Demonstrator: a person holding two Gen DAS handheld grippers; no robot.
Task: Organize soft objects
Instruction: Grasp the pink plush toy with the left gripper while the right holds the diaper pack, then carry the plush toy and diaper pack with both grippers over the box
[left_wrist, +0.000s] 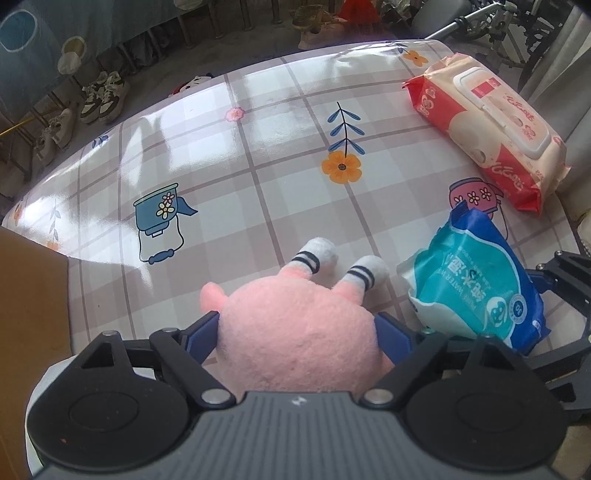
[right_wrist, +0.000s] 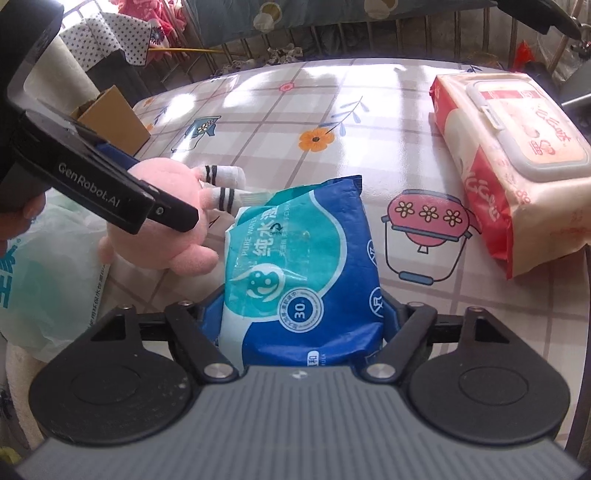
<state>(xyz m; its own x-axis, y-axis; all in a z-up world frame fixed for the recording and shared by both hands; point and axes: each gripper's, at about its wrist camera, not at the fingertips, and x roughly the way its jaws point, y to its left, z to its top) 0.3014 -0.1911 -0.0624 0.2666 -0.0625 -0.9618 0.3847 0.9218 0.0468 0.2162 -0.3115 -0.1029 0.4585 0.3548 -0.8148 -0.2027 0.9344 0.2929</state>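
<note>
While my left gripper pinches the pink plush toy and my right gripper clamps the blue wet-wipe pack (both apparently lifted), next comes careful placement.

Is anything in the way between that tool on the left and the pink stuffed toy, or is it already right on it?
Nothing visible stands between them. The left tool has its two blue fingers on either side of the pink plush toy, right against its sides. The blue wipes pack lies beside it, not between.

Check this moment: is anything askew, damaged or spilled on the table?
Nothing spilled or damaged. The blue wipes pack looks crumpled, and the pink plush toy lies with its legs away from the left wrist camera.
</note>
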